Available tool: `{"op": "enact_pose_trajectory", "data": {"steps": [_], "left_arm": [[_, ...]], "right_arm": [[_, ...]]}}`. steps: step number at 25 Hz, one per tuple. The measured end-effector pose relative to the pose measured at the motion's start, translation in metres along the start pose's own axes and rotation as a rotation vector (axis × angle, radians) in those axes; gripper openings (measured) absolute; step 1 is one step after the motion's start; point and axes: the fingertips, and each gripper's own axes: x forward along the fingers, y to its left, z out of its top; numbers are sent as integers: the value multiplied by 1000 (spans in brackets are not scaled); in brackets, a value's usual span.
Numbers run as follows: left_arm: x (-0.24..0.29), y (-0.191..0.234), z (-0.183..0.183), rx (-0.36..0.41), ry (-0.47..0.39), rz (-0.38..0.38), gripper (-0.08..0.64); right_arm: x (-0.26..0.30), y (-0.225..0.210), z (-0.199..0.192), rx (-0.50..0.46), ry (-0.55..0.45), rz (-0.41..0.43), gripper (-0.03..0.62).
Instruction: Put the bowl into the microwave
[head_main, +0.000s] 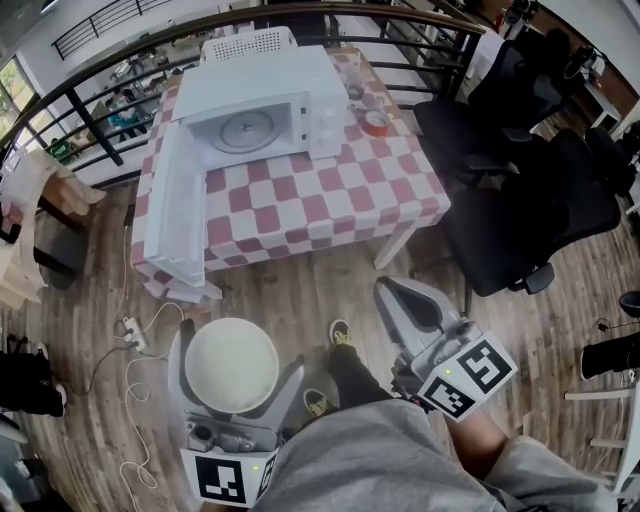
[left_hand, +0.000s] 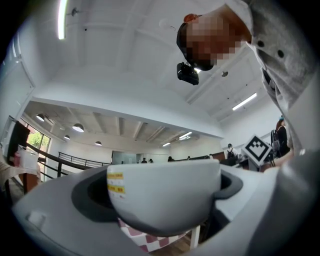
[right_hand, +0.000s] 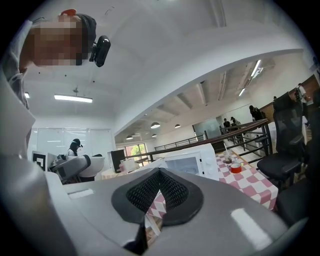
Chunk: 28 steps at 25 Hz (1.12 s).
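Note:
A white bowl sits between the jaws of my left gripper, which is shut on it, low over the wooden floor in front of the table. In the left gripper view the bowl fills the gap of the left gripper and bears a small yellow label. The white microwave stands on the checkered table with its door swung open to the left and the turntable showing. My right gripper is shut and empty, right of the bowl. The right gripper view shows the microwave ahead.
A red-rimmed item and a small cup stand on the table right of the microwave. Black office chairs crowd the table's right side. A power strip and cable lie on the floor at left. A railing runs behind.

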Motion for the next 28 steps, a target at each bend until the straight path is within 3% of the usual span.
{"op": "enact_pose_trajectory", "data": {"steps": [11,28], "left_arm": [[83,25,-31,-33,23,10,538],[186,26,-52,-49,20,-65,538]], "right_arm": [[70,-61,9,24,33,32,0],[131,-137,26,51,54,40,0]]}}
